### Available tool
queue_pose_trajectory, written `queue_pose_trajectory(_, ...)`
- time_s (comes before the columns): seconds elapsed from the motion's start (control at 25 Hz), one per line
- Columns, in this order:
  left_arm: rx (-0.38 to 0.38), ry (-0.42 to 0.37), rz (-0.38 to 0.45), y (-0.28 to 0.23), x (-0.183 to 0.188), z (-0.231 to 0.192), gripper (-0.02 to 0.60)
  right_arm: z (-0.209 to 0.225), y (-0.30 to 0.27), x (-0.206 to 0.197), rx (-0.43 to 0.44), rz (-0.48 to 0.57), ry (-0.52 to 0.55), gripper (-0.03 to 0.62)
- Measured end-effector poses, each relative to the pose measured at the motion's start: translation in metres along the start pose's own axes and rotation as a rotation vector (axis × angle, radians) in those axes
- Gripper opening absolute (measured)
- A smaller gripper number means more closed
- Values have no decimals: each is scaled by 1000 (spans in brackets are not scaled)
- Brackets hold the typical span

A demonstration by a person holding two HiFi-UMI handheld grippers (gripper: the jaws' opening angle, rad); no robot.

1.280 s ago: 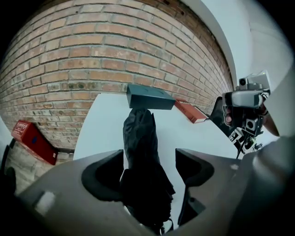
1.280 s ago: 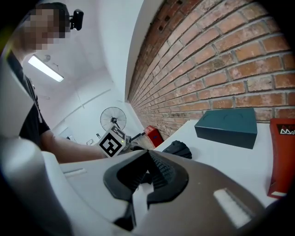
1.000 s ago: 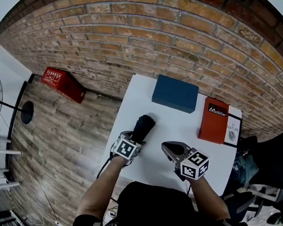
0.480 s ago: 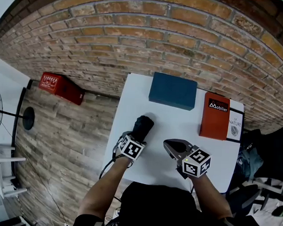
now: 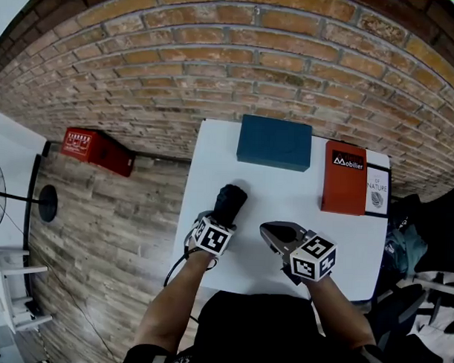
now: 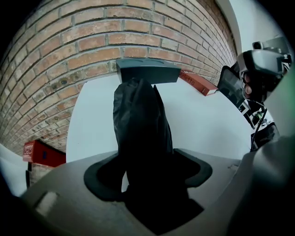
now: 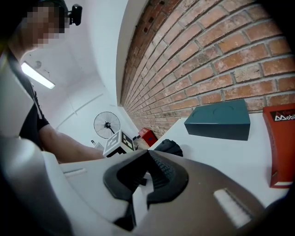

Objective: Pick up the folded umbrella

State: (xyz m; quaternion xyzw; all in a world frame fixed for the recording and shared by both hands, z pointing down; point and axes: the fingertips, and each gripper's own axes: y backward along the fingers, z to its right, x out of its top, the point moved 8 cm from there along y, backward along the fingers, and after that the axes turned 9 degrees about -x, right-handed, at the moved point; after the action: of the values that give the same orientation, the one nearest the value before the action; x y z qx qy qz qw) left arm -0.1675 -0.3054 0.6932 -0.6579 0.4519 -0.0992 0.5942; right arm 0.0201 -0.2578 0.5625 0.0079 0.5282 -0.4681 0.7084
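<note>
Left gripper (image 6: 147, 173): your jaws stand wide and have just been closing a little. The folded umbrella (image 5: 230, 202) sits between them. Bare table shows between the left pad and the black fabric, so there's no squeeze on it. Contact on the right pad can't be read; fabric and pad are both black there.

The umbrella lies on the white table (image 5: 286, 198), in its near-left part, close to the left edge. Its near end is down in the left jaws. Its far end points at the blue box (image 5: 274, 142), which lies at the table's far edge by the brick wall (image 5: 231, 73). The two are apart, with bare table between them.

Right gripper (image 7: 148, 153): the jaw tips meet and hold nothing. It hangs over the near middle of the table, just right of the umbrella and not touching it.

An orange-red book (image 5: 343, 186) lies flat at the far right of the table, well apart from the umbrella. A red crate (image 5: 98, 150) stands on the floor to the left, against the wall.
</note>
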Motion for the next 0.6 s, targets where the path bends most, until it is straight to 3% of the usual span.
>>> queue_pose_trajectory(0.08, -8, 4, 8, 2, -3, -2, 301, -6, 2, 0, -1, 5, 2, 2)
queue_pose_trajectory(0.36, -58, -74, -74, 11, -2, -7, 291, -18, 12, 4, -39, 24, 23, 2)
queue_pose_trajectory(0.48, -75, -80, -48, 23, -10, -5, 290, -26, 21, 3, -60, 38, 19, 2)
queue_pose_trajectory(0.6, -108, -64, 32, 41, -14, 3, 290, -33, 35, 3, -107, 60, 15, 2)
